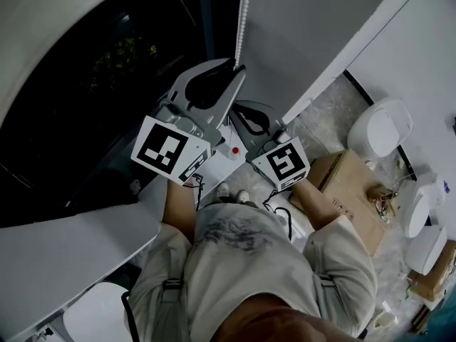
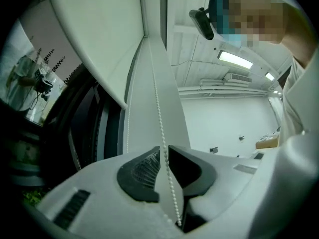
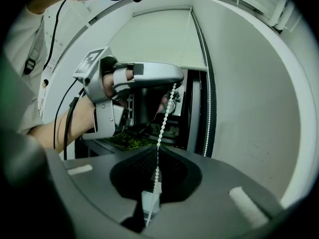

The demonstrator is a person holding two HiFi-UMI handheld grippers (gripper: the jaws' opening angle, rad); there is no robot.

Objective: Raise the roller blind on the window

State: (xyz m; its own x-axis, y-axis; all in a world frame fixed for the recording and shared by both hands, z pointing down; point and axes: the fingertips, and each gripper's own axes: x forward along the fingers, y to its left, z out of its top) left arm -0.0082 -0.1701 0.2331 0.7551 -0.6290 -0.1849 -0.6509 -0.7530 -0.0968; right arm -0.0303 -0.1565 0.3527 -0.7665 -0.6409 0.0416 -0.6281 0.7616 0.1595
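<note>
The roller blind [image 3: 154, 39] covers the upper part of the window, with dark glass [image 1: 85, 84] showing below its bottom bar. Its white bead chain [image 1: 243, 13] hangs at the frame's right side. My left gripper [image 1: 239, 68] is the higher one. The chain [image 2: 160, 133] runs through a narrow gap between its pads [image 2: 144, 168], and a sliver of light still shows beside the beads. Just below, my right gripper [image 1: 236, 108] is shut on the same chain [image 3: 158, 133], which passes straight through its closed tips. In the right gripper view, the left gripper [image 3: 172, 86] sits above on the chain.
The chain's other run [image 3: 208, 108] hangs along the frame to the right. A white sill [image 1: 64, 241] lies below the window. On the floor to the right are a cardboard box [image 1: 353, 191] and round white objects [image 1: 381, 128]. Greenery [image 3: 129, 141] shows outside.
</note>
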